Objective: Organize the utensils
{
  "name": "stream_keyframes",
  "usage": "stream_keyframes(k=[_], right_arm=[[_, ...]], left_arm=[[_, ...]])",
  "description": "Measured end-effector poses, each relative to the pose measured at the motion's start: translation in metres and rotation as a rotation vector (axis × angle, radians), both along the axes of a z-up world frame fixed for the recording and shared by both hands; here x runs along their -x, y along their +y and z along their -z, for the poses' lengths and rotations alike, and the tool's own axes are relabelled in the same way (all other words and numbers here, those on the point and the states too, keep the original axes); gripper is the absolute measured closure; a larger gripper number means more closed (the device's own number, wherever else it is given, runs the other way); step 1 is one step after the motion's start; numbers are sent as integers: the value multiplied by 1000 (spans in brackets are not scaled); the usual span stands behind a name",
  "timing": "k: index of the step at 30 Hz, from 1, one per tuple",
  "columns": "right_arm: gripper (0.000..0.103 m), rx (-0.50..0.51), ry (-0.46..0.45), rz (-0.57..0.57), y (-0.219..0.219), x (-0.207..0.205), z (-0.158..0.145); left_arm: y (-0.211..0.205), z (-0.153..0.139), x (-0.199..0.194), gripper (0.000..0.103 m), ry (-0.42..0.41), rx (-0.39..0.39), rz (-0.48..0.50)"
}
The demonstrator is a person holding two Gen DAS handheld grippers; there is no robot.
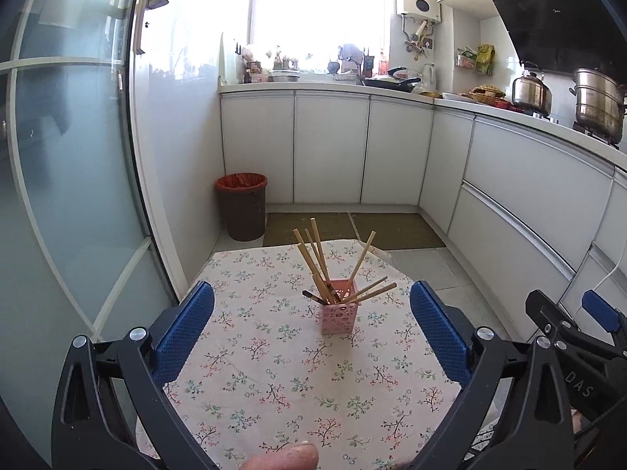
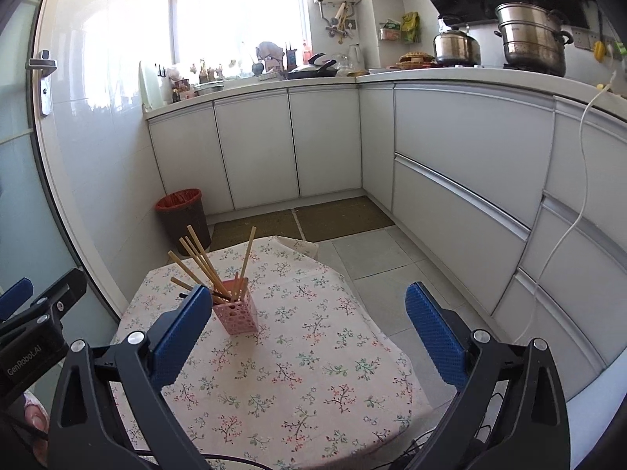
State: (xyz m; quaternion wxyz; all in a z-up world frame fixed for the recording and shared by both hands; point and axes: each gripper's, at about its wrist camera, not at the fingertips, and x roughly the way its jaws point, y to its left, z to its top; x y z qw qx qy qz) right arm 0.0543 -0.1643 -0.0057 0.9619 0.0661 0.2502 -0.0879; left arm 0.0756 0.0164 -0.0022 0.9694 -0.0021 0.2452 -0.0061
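Note:
A pink perforated holder (image 1: pixel 339 312) stands upright near the middle of a table with a floral cloth (image 1: pixel 274 372). Several wooden chopsticks (image 1: pixel 319 262) lean out of it in different directions, with a dark-tipped one among them. My left gripper (image 1: pixel 311 325) is open and empty, held back from the holder. My right gripper (image 2: pixel 309 329) is open and empty; the holder (image 2: pixel 238 315) with its chopsticks (image 2: pixel 203 260) sits beside its left finger (image 2: pixel 184 331). The right gripper also shows at the right edge of the left wrist view (image 1: pixel 572 323).
A brown bin with a red liner (image 1: pixel 243 205) stands on the floor beyond the table, by a glass door (image 1: pixel 70 176). White cabinets (image 1: pixel 333 149) run along the back and right. Pots (image 2: pixel 533 37) sit on the counter. A white cable (image 2: pixel 580 203) hangs at the right.

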Motion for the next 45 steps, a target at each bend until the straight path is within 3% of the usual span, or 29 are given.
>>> stream_keyframes(k=[45], right_arm=[[7, -39, 51, -27, -4, 0, 4]], left_arm=[[-3, 2, 0, 7, 55, 19, 22]])
